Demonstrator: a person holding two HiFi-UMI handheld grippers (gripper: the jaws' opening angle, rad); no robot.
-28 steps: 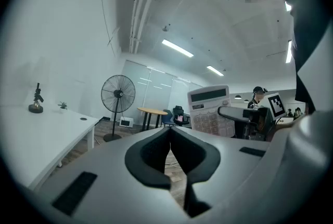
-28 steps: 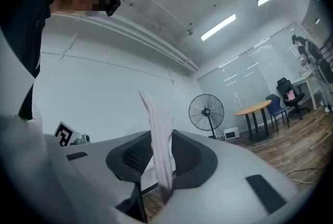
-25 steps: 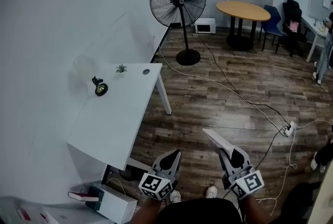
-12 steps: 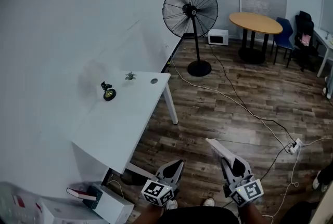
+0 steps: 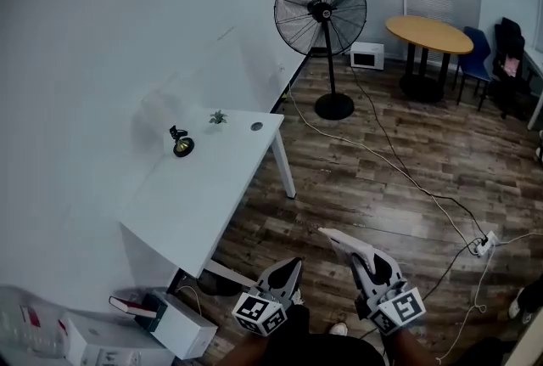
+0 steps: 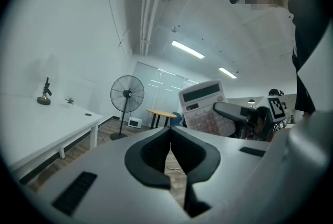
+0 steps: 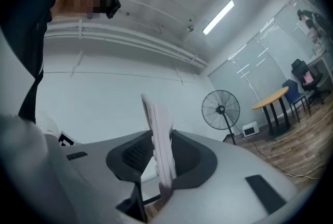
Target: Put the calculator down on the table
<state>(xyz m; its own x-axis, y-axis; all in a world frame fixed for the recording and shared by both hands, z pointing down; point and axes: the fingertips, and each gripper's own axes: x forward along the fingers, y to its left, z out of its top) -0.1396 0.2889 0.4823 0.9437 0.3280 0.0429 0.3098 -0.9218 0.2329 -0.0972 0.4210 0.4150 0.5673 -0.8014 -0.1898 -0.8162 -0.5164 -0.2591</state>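
White table (image 5: 204, 186) sits at ten o'clock. Right gripper (image 5: 363, 261) clamps calculator (image 5: 341, 239) edgewise by one end; it looks light, rigid, slippery. Left gripper (image 5: 287, 269) is closed, empty.

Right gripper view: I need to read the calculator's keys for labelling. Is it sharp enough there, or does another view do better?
Right gripper view: the calculator stands edge-on, close and soft, keys unseen. Left gripper view: its face shows, key rows distinct but print too small. Head view: dim, it is small and slanted.
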